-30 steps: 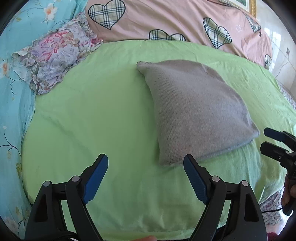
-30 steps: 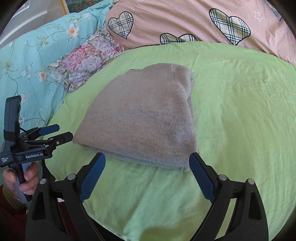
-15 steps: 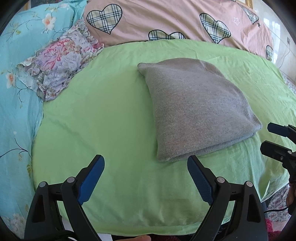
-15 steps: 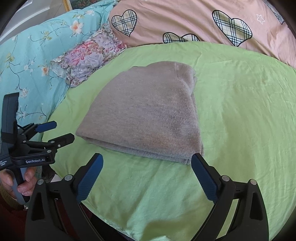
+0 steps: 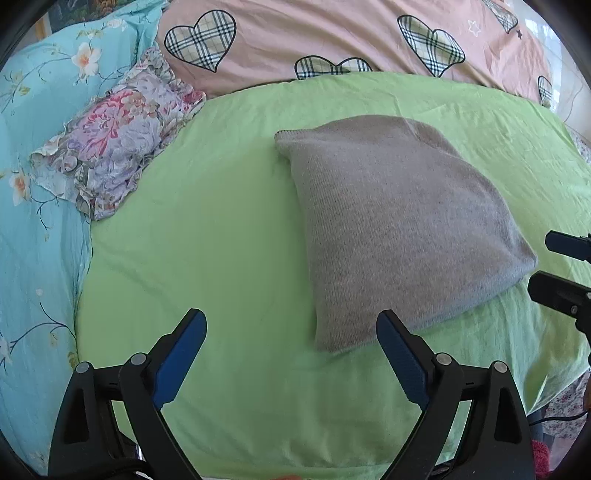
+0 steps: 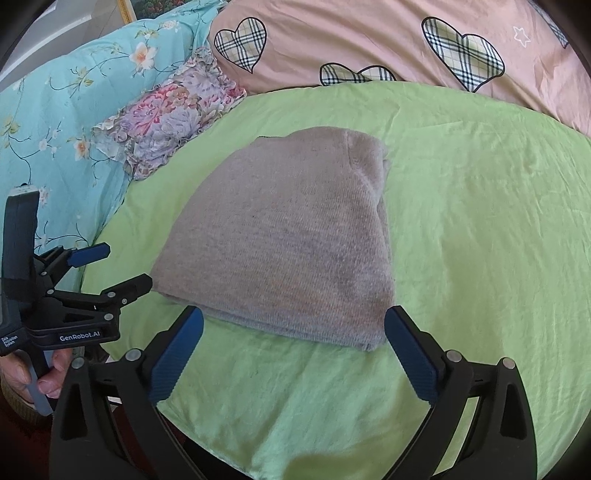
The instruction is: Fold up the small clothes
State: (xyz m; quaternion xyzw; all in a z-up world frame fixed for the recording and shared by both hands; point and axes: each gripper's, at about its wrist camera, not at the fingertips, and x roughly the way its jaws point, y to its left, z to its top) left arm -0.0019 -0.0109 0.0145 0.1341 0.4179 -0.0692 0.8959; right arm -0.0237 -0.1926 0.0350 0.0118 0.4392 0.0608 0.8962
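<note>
Jaws wide on both: left gripper (image 5: 290, 345) and right gripper (image 6: 293, 345) have just been opening, nothing between them. Grey knit garment (image 5: 399, 229) lies folded mid-bed on green sheet (image 5: 207, 236), toward its near edge. Fold looks complete. Floral cloth (image 5: 118, 136) at sheet's far-left corner may remain. Pink heart-print quilt (image 5: 332, 33) behind.

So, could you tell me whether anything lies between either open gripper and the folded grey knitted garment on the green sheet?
Nothing visible does. Only bare green sheet separates the left gripper and the right gripper from the folded grey knitted garment. The floral cushion lies apart, off to the side.
</note>
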